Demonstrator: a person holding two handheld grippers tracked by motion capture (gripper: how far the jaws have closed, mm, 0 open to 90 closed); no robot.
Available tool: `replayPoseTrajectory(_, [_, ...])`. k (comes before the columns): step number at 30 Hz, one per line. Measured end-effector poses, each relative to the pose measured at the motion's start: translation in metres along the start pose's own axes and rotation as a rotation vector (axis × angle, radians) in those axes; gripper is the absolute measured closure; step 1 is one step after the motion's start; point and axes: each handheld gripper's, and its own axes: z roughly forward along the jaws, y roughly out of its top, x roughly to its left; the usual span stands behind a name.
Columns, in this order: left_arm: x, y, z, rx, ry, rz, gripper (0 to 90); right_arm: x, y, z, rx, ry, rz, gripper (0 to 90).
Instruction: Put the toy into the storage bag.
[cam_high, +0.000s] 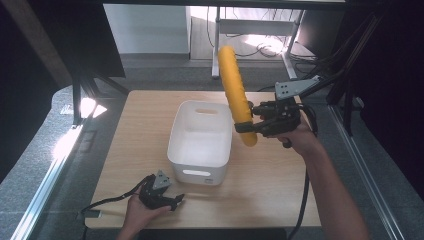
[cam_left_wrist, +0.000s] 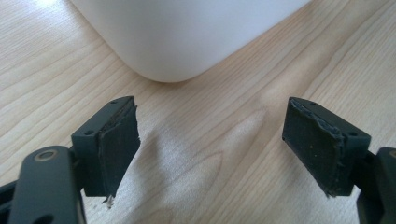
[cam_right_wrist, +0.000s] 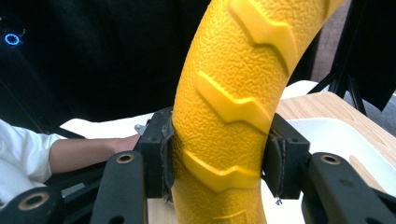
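Working at a pale wooden table (cam_high: 280, 185), I sit at its near edge with a gripper in each hand. The largest thing on it is a white plastic bin (cam_high: 200, 167), open-topped and empty, standing near the middle; it looks placed there to receive what I carry. Next in size is a long yellow curved piece (cam_high: 235, 90) with a pebbled skin and raised zigzag ribs, like a section of toy tyre. My right gripper (cam_high: 246, 126) is clamped on it near its lower end, pads pressed to both sides, so most of its length rises upright above my hand, beside the bin's right rim. I judge the low grip leaves the top free to tip into the bin. Smallest, my left gripper (cam_high: 175, 201) rests low at the bin's near left corner, jaws spread wide with nothing between them, probably parked clear of the work.
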Motion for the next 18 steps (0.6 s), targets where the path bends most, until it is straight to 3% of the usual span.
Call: replayPoseTrajectory(18, [-0.002, -0.002, -0.001, 0.000, 0.008, 0.005, 18.5, -0.002, 0.008, 0.018, 0.005, 0.040, -0.012, 50.9])
